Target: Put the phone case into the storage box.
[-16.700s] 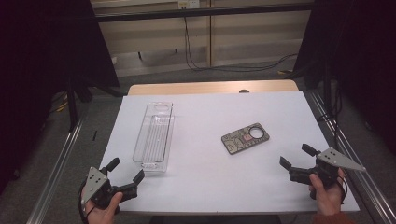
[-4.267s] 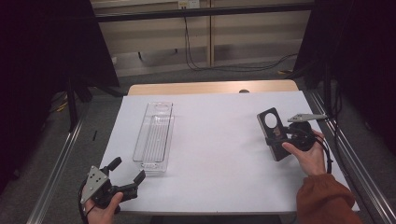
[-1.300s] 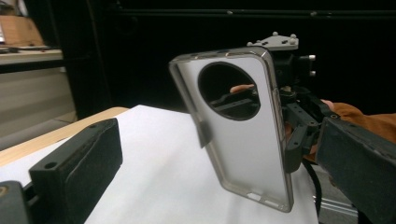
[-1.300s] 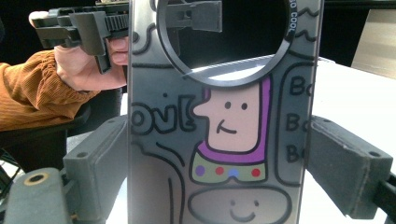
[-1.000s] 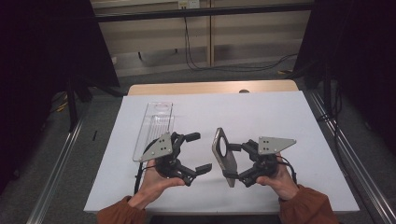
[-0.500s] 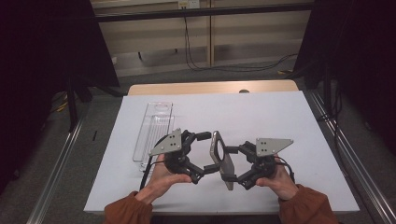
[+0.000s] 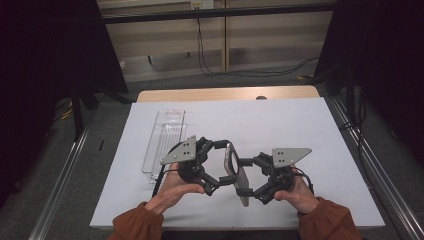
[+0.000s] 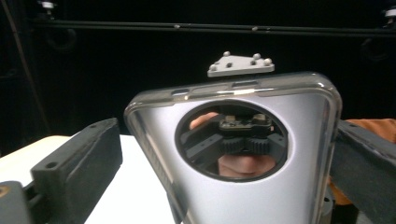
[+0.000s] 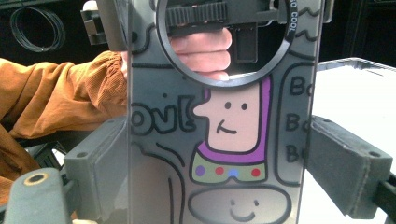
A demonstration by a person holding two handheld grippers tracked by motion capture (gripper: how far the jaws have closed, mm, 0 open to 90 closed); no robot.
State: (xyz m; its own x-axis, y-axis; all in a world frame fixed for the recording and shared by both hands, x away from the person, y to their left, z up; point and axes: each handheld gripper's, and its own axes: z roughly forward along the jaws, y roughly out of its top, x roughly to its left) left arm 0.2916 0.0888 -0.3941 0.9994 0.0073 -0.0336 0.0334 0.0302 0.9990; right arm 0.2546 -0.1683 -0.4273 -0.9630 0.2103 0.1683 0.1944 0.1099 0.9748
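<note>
Likely light, thin and a bit bendy, the phone case hangs above the table, right gripper clamping its long edges, left gripper spread around it.

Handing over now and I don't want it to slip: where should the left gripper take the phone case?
On the phone case's two long side edges near the camera-hole end, coming in from the left, opposite the right gripper. It stands on edge, its flat face turned toward the left gripper, whose open jaws already straddle it.
</note>
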